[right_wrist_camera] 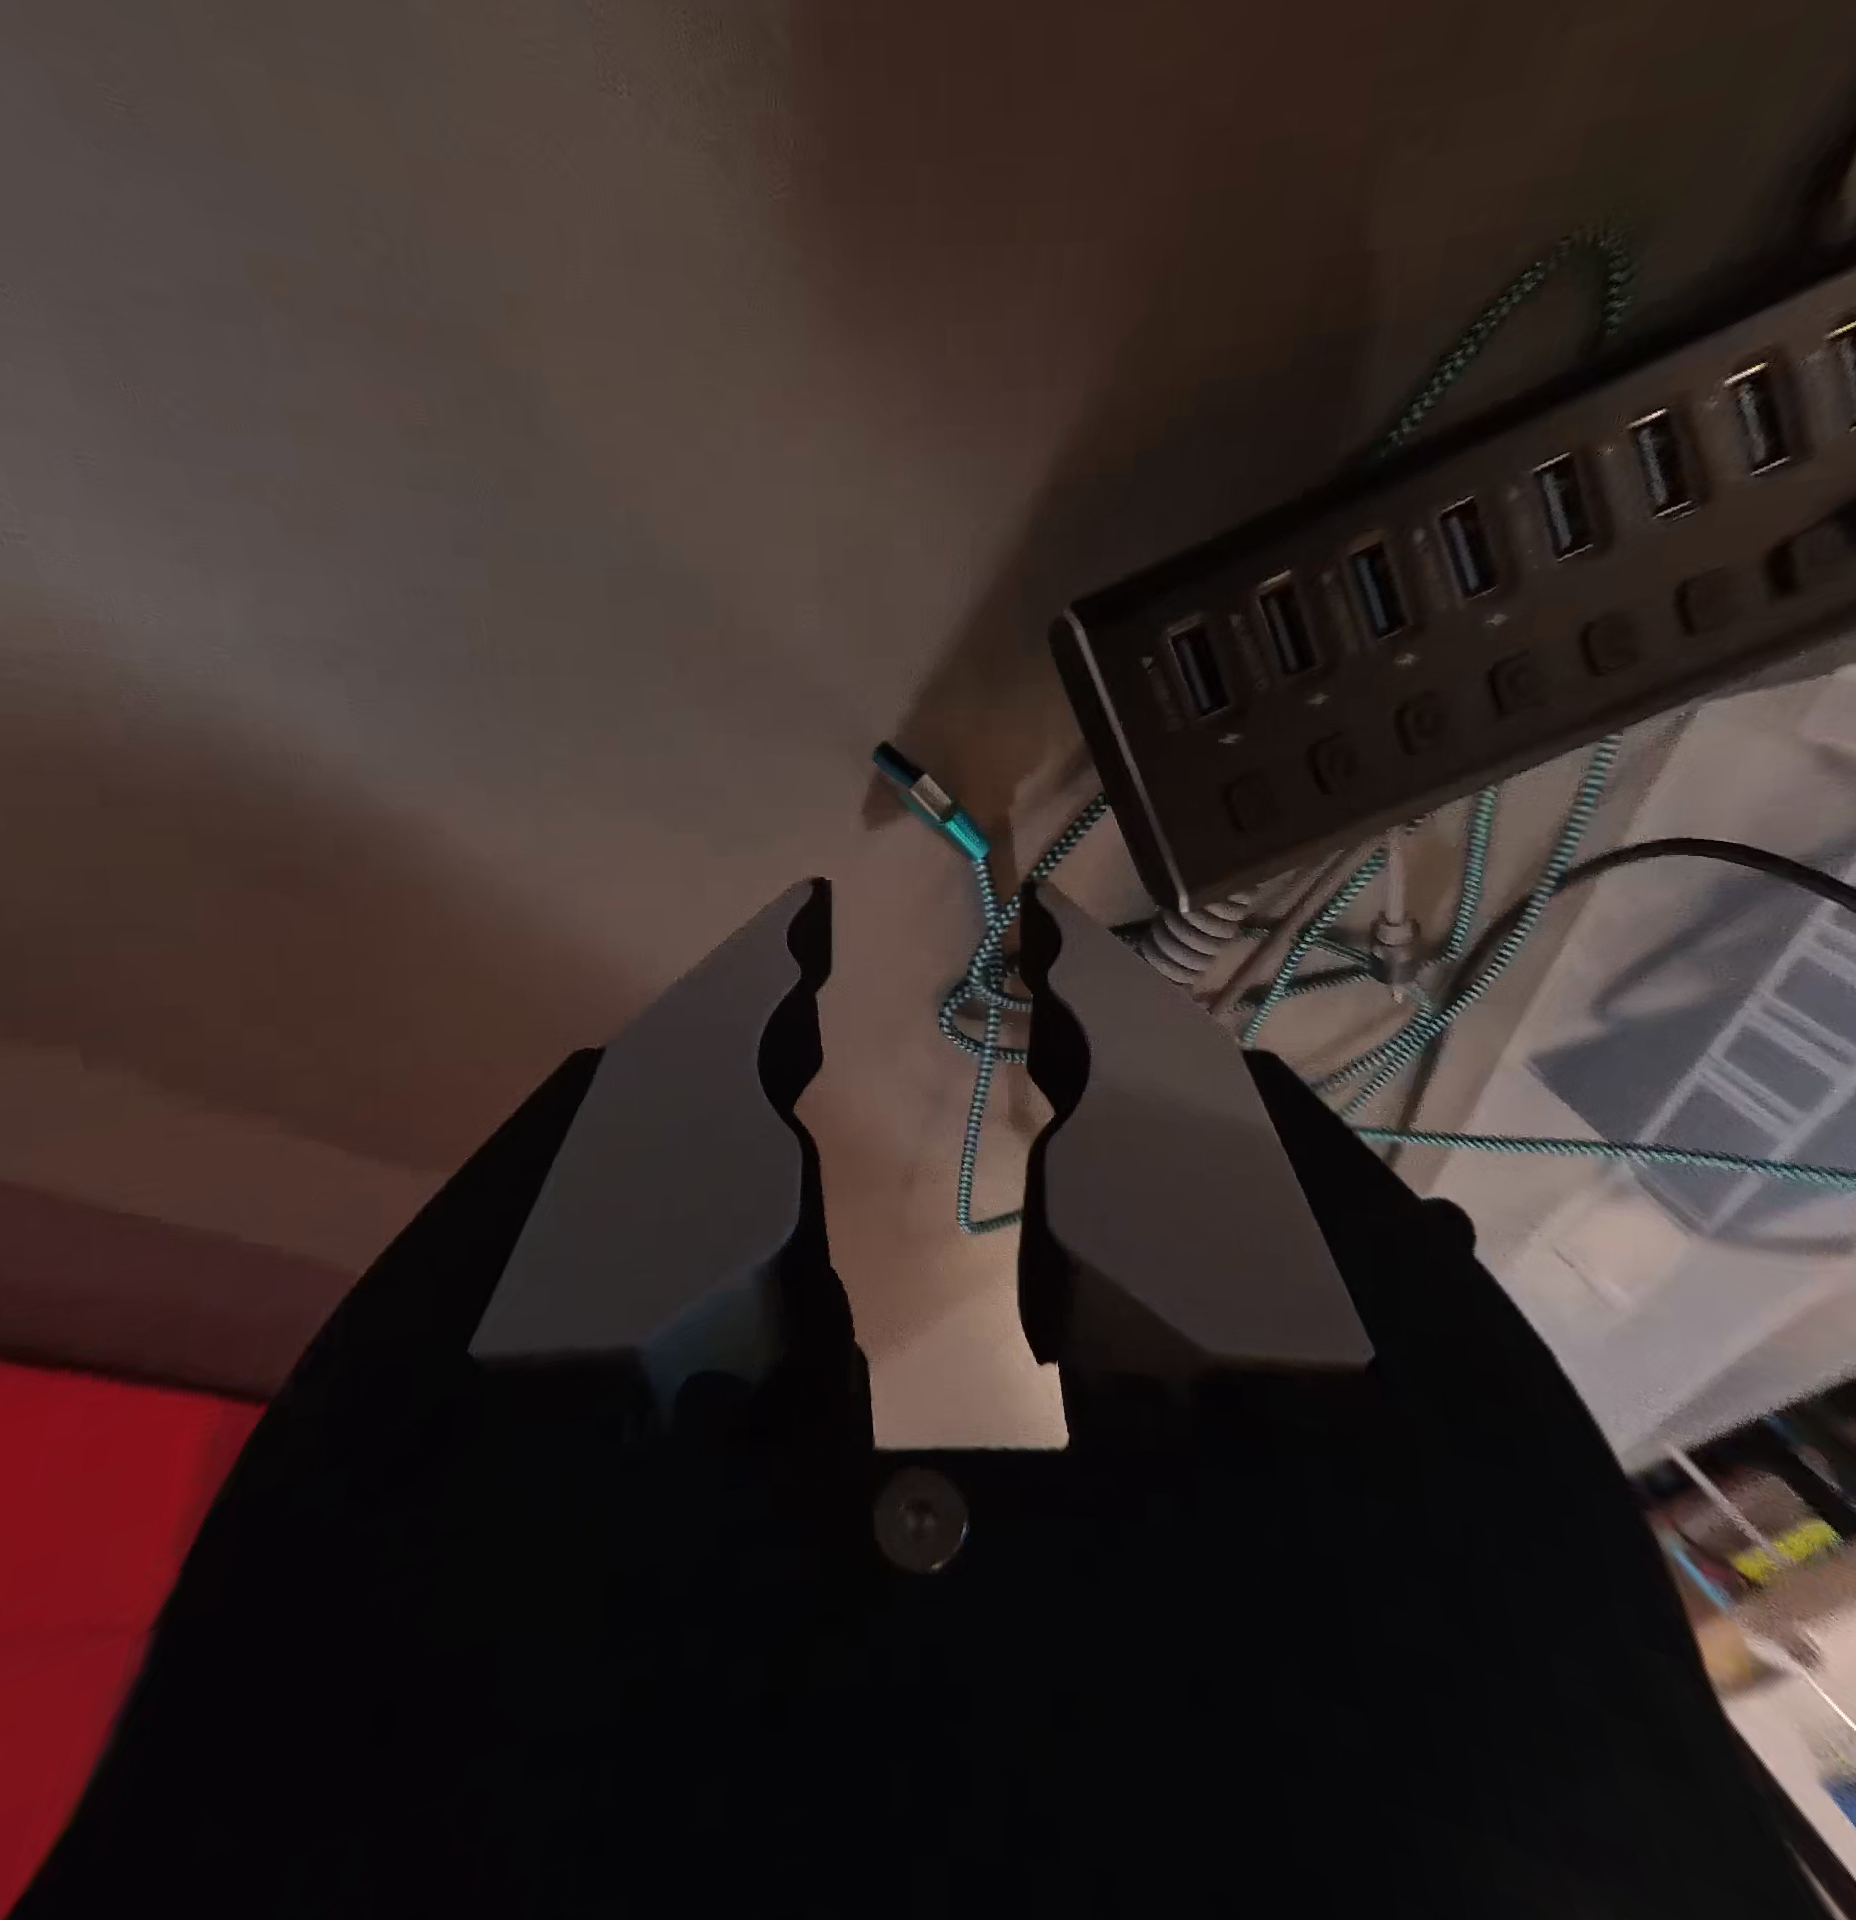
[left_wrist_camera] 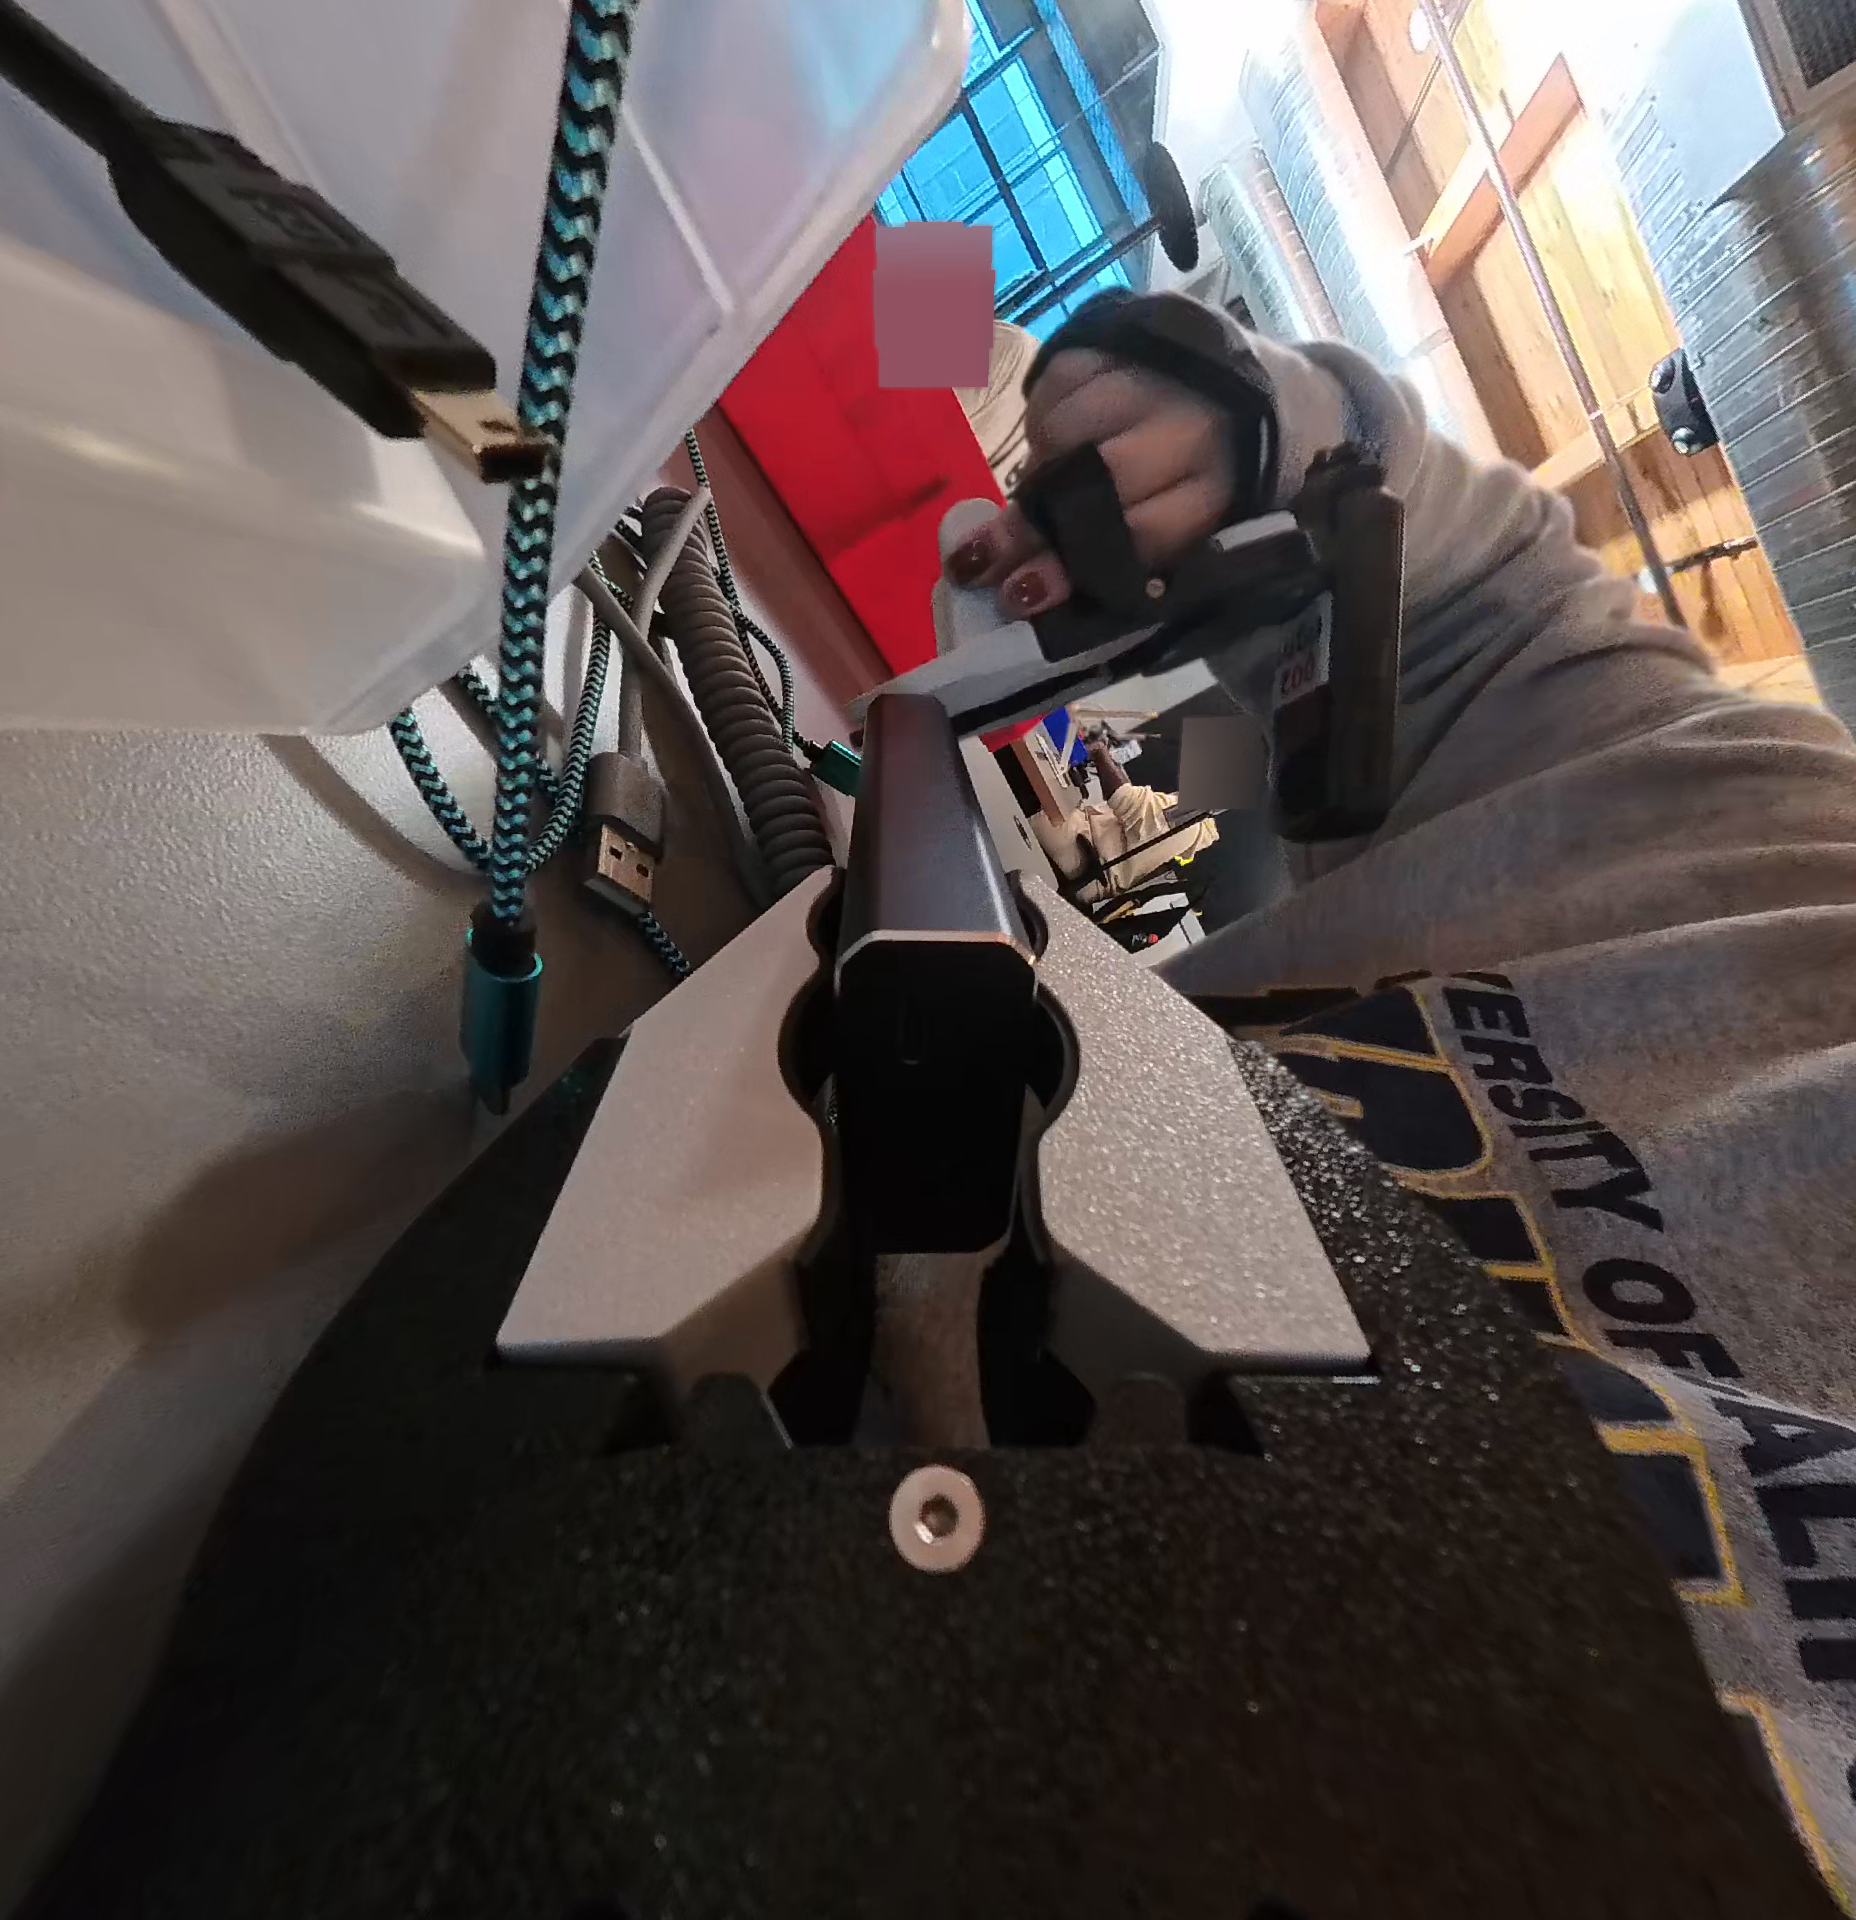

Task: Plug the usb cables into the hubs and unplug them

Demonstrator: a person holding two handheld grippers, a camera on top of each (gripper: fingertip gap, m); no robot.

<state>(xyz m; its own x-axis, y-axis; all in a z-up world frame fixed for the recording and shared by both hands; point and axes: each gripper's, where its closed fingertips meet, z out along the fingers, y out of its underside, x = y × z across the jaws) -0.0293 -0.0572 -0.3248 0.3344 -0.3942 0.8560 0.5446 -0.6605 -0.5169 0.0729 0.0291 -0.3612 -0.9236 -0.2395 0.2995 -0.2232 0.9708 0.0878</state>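
My table (right_wrist_camera: 488,416) spreads pale beneath both tools, and a clear plastic bin (left_wrist_camera: 280,468) stands on it beside my left side. The long dark hub (right_wrist_camera: 1526,582) lies along it with its row of ports facing my right gripper (right_wrist_camera: 924,904), whose fingers stand parted around nothing, just short of the hub's near end. My left gripper (left_wrist_camera: 929,935) is clamped on the narrow end of the hub (left_wrist_camera: 929,997), which runs away between the fingers. A teal braided cable (right_wrist_camera: 981,1039) loops loose beside the hub, its plug (right_wrist_camera: 919,795) lying unplugged on the table. A black plug (left_wrist_camera: 311,281) hangs near the bin.
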